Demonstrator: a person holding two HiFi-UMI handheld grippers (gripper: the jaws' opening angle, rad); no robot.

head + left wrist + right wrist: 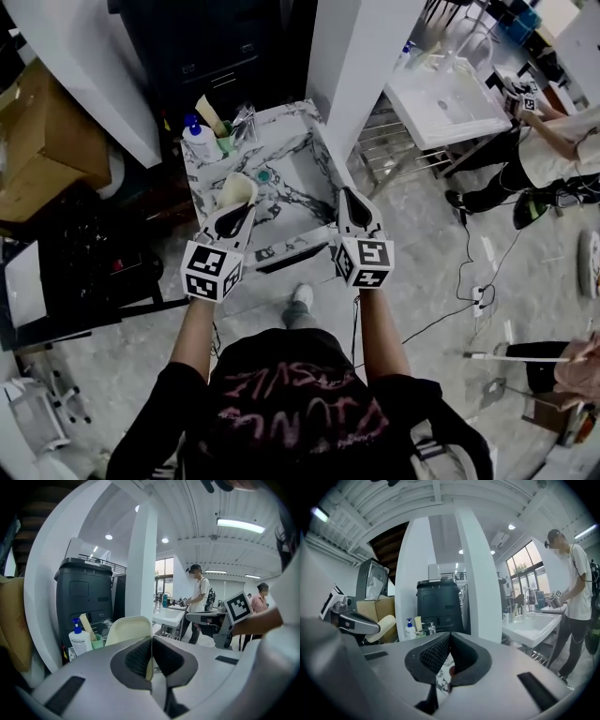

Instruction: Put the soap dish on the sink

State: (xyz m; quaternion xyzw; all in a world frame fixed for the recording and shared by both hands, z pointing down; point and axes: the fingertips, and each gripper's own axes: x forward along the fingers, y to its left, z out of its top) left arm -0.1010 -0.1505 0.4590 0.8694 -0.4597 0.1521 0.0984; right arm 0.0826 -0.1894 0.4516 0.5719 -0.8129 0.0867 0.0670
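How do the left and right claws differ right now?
The left claw is shut on the cream rounded plastic soap dish; the right claw is shut with nothing in it. The left claw is over the front-left of the black-veined white marble sink, the right claw over its front-right edge. Both have grey jaws and marker cubes.

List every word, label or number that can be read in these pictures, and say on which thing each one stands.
No text can be read with certainty.
Black shirt: pink letters, upside down and blurred, not readable.
Pump bottle: its white label is too small to read.
Two marker cubes: only black and white square patterns, no words or numbers.
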